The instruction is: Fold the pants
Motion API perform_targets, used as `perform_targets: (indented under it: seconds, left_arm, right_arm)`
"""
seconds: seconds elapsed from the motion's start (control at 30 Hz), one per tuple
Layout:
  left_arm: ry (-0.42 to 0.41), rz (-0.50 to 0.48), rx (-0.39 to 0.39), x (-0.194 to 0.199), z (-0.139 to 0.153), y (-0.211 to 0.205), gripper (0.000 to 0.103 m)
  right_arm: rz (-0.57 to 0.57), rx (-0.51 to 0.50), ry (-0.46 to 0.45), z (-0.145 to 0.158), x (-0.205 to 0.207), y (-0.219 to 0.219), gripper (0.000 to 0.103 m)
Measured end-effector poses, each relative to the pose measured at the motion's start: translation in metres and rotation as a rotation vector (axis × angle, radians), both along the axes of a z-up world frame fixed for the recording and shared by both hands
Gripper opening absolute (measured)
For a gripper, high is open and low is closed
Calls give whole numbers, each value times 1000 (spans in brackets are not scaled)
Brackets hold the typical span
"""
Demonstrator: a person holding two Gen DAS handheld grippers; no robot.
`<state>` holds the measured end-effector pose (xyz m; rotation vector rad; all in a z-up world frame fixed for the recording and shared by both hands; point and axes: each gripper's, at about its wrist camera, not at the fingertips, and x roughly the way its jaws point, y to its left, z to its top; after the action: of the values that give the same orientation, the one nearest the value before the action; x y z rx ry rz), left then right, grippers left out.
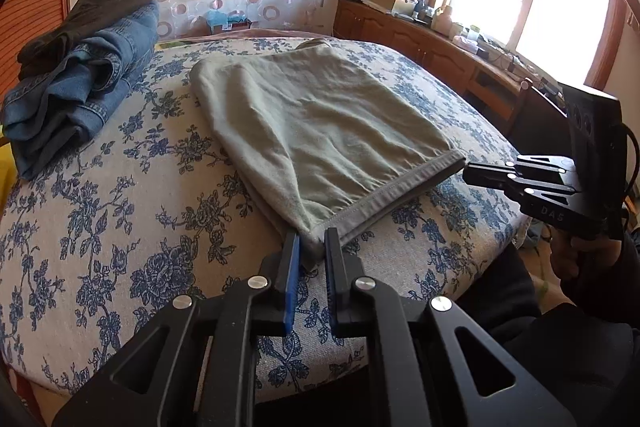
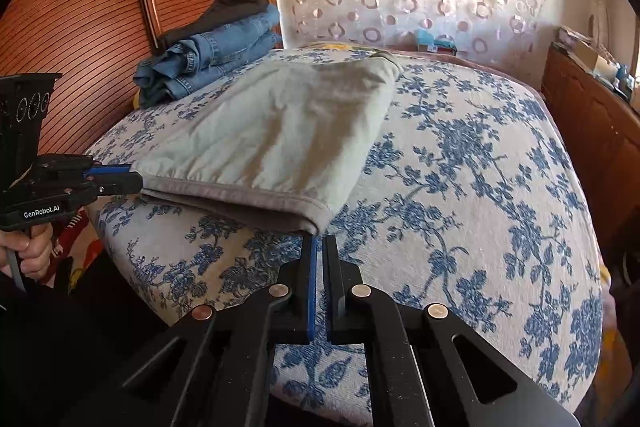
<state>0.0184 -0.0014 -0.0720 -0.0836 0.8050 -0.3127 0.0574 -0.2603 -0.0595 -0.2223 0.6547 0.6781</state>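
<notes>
Grey-green pants (image 1: 320,123) lie folded on the floral bed (image 1: 120,227), hem edge toward me. My left gripper (image 1: 312,239) straddles the near left hem corner, jaws slightly apart with cloth between them. It shows at the left of the right wrist view (image 2: 132,177), at the hem's left corner. My right gripper (image 2: 320,241) is nearly shut, its tips just below the right hem corner of the pants (image 2: 280,131); whether it pinches cloth is unclear. In the left wrist view the right gripper (image 1: 470,173) sits at the hem's right corner.
Folded blue jeans with a dark garment on top (image 1: 80,75) lie at the bed's far left, also in the right wrist view (image 2: 216,47). A wooden cabinet with clutter (image 1: 420,31) runs under the window at right. A wooden headboard (image 2: 80,7) stands behind.
</notes>
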Motion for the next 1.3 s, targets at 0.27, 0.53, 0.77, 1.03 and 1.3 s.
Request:
perform_targets:
  seconds: [0.27,0.53,0.77,1.03,1.3]
  left_arm:
    - [-33,31,9,0,9,5,43]
    - [-66,60,9,10,16,8,76]
    - [-51,109,0,21,7,15,76]
    - [-29,150,45,24,-2,21,71]
    - [2,120,58,18,-14,12,52]
  right_arm:
    - [-14,32,-12,11,-3,-5,3]
    - [-5,39,-27,17,-3,5,6]
    - [-20,40,-35,16,8,17,32]
    - [-62,24,6,7,24,26,32]
    - [-68,14,29,-1,26,25,32]
